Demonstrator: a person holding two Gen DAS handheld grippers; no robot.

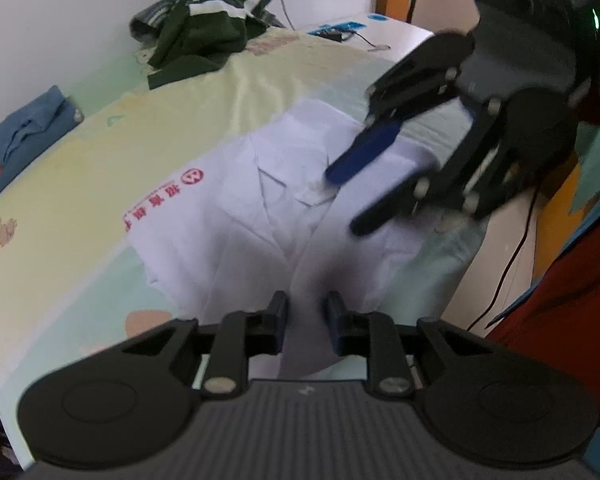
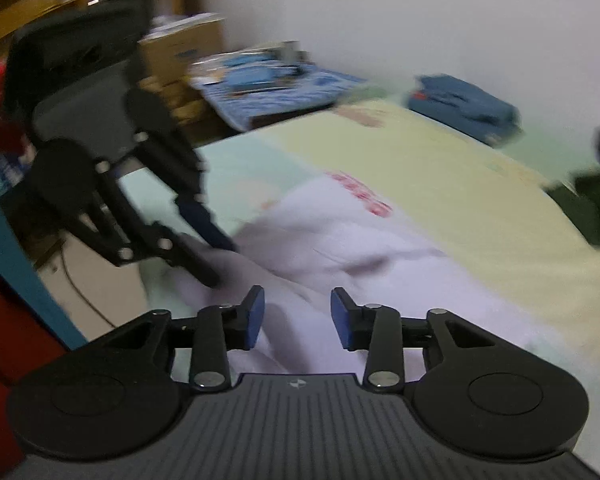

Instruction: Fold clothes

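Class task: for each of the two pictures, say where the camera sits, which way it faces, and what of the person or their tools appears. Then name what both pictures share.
Left wrist view: sits on the left hand-held gripper, faces across the bed over the white shirt; shows the right hand-held gripper and a red sleeve.
Right wrist view: sits on the right hand-held gripper, faces the wall; shows the left hand-held gripper.
Shared: white shirt, blue clothes, green striped garment.

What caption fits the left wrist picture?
Both open grippers, left gripper and right gripper, over a white shirt on the bed.
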